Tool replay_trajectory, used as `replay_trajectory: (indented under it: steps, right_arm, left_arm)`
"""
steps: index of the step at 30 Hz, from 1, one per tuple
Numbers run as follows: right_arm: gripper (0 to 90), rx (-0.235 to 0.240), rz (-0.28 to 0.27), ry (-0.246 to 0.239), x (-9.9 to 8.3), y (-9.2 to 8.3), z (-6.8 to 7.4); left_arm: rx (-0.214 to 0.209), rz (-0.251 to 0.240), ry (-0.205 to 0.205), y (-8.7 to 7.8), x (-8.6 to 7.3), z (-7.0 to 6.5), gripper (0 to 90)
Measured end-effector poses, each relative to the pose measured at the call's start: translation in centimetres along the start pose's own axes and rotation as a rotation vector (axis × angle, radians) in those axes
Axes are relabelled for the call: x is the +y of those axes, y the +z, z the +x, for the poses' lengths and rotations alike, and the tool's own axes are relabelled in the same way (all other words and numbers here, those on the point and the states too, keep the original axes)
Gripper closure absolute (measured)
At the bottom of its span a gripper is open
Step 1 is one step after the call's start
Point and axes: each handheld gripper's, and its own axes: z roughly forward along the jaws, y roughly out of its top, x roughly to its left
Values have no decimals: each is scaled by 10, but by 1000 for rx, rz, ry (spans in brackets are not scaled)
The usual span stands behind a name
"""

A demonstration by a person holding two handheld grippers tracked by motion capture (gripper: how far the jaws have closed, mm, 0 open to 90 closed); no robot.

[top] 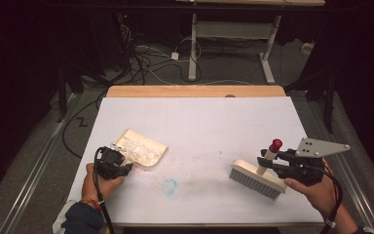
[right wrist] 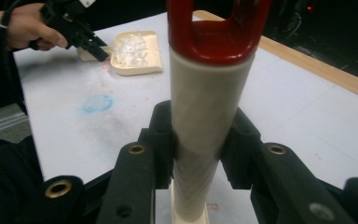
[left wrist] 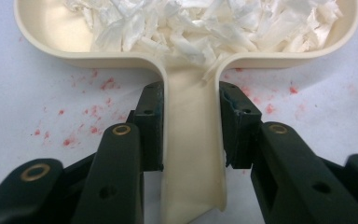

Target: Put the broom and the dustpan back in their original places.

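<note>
Your left claw (left wrist: pixel 191 126) is clamped on the dustpan (top: pixel 141 150) handle; pan sits on the bench, heaped with white shreds (left wrist: pixel 205 23). Right claw (right wrist: pixel 196 149) grips the brush (top: pixel 257 178), well right of the dustpan. Tilt the pan and shreds spill.

No readable text, label, brand or number anywhere

The cream dustpan (left wrist: pixel 46 32), the brush handle (right wrist: pixel 205 116) with its red cap and the white table top (top: pixel 199 126) all bear no lettering; the red specks and the blue smudge (top: pixel 169 185) on the table top are stains, not signs; the black jaws carry only brass rivets; things in the dark background are too dim to read
</note>
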Motion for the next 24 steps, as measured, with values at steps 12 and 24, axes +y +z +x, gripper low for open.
replay_trajectory:
  steps: [12,24]
  right_arm:
    - [660,-47,75,-21,19,21,-22]
    - [591,-201,104,88,30,50,-71]
  left_arm:
    - [26,-22,-22,0,2,-21,602]
    - [-13,-77,52,-7,-4,-45,487]
